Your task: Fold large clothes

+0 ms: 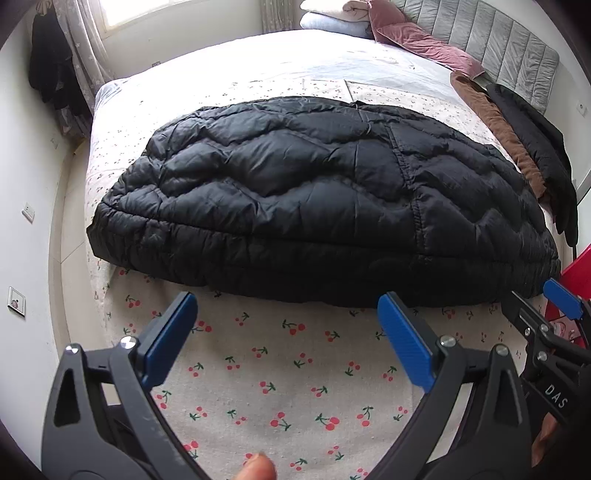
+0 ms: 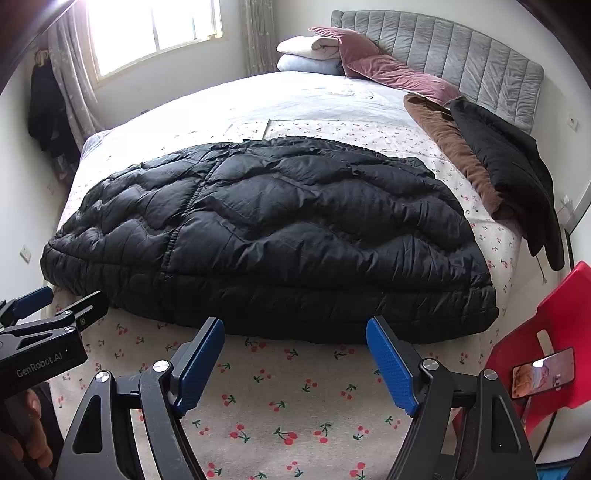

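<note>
Both grippers tilt down over the cherry-print bed sheet [image 1: 288, 369]: left gripper [image 1: 288, 343] and right gripper [image 2: 295, 365] jaws wide, empty. The black quilted puffer coat [image 2: 258, 229] lies folded, puffy, just beyond.

Both wrist cams near bed [image 1: 280, 369] foot, angled down toward headboard [image 2: 461, 51]. Left sits left of right. Shared: black jacket [image 1: 314, 192], cherry sheet, window [image 2: 155, 29].

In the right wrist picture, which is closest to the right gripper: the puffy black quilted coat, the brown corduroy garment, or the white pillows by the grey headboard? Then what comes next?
1. Puffy black quilted coat, just ahead of the open right gripper, mid-bed.
2. Brown corduroy garment, farther back on the right side.
3. White pillows, farthest, at the grey headboard.
</note>
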### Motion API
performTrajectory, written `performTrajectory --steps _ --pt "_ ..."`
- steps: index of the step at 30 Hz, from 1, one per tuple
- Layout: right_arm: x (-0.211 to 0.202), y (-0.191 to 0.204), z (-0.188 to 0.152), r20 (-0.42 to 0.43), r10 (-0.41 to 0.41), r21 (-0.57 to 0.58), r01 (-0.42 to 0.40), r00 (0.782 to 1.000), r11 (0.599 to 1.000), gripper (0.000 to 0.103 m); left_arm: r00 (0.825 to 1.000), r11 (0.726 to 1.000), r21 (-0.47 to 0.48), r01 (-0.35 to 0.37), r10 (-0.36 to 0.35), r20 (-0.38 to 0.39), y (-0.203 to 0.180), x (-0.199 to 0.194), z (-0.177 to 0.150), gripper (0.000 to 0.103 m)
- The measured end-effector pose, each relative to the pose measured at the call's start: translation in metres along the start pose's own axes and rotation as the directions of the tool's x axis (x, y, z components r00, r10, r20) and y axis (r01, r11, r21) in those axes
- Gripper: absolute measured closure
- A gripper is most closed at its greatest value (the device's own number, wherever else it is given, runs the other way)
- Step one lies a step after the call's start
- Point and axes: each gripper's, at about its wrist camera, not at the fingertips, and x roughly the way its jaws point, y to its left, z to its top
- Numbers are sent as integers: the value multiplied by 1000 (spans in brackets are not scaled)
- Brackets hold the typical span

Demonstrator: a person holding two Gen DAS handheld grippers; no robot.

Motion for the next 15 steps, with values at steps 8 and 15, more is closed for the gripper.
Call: performTrajectory --steps 8,15 --pt "1 3 -2 -6 8 4 -8 1000 1000 22 1000 1000 21 -11 12 -7 -8 2 -2 5" --pt "3 5 -4 -12 15 3 -15 1000 1000 22 1000 1000 27 -13 14 -9 -12 1 -5 5"
